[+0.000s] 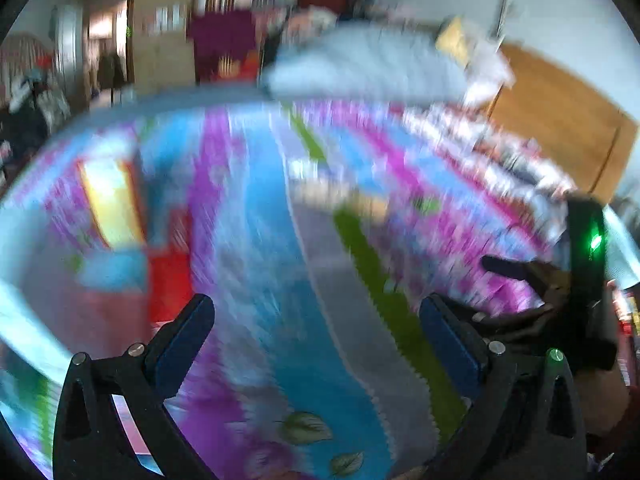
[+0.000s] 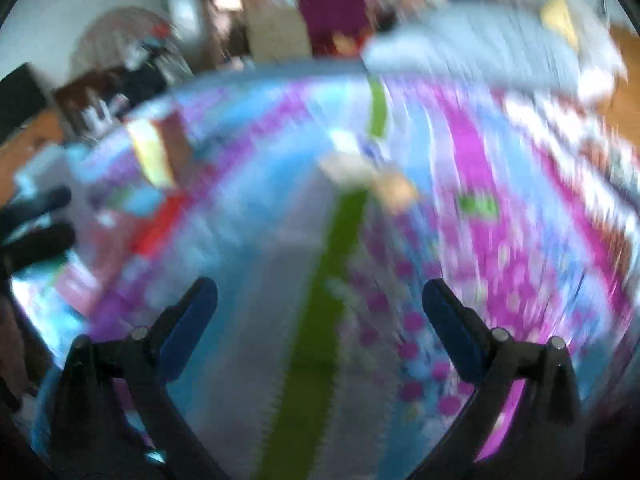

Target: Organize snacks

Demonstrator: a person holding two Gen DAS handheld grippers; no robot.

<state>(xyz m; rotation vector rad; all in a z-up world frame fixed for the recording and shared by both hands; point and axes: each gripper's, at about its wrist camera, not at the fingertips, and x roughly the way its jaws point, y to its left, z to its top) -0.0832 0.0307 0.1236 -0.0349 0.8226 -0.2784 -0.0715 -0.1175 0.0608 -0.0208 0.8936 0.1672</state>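
Both frames are smeared with motion blur, so take the details loosely. The left gripper (image 1: 316,336) has its blue-padded jaws spread wide with nothing between them, and same story for the right gripper (image 2: 320,320): wide apart, empty, hanging over the striped purple, blue and green floral bedspread (image 1: 256,208). The snacks look to be lying out on that bedspread: a pale tan and white crinkly packet (image 1: 340,194) near the middle, ahead of both claws, and over on the left a yellow-and-white packet with red edging (image 1: 110,204) beside something flat and red (image 1: 170,276). Can't read any labels. My guess is these are light, soft foil or plastic bags, slippery and easily crushed, on a squishy surface that gives under pressure. I'd pinch the tan packet at a sealed edge or corner rather than across the puffy middle, and go gentle.
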